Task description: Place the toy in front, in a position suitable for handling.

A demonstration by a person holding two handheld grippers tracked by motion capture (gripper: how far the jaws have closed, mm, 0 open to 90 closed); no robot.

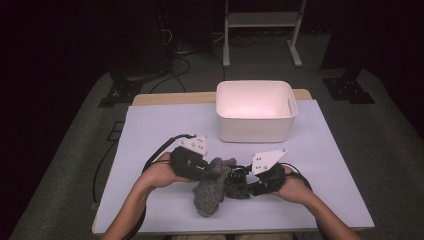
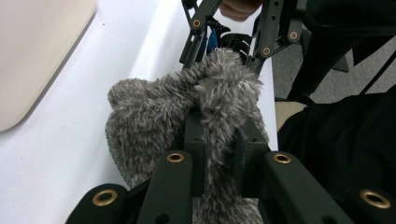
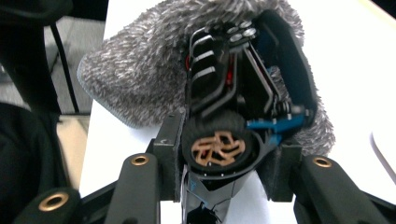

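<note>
A grey fuzzy sock-like cloth point(image 1: 209, 194) lies at the table's near middle, between my two grippers. My left gripper point(image 1: 220, 173) comes in from the left, and its jaws point(image 2: 219, 154) are shut on a fold of the cloth point(image 2: 154, 112). From the right, my right gripper point(image 1: 241, 183) is shut on a black toy car point(image 3: 233, 102) with blue parts, its pads pressing at the bronze-spoked wheel point(image 3: 218, 147). The car's far end sits inside the cloth's opening point(image 3: 135, 70). In the left gripper view, the right gripper's jaws point(image 2: 233, 28) meet the cloth's far end.
A white plastic bin point(image 1: 256, 111) stands at the back middle of the white table sheet point(image 1: 160, 125), and nothing shows inside it. A metal stand point(image 1: 262, 30) and cables are on the dark floor beyond the table. The table's front edge runs just under my forearms.
</note>
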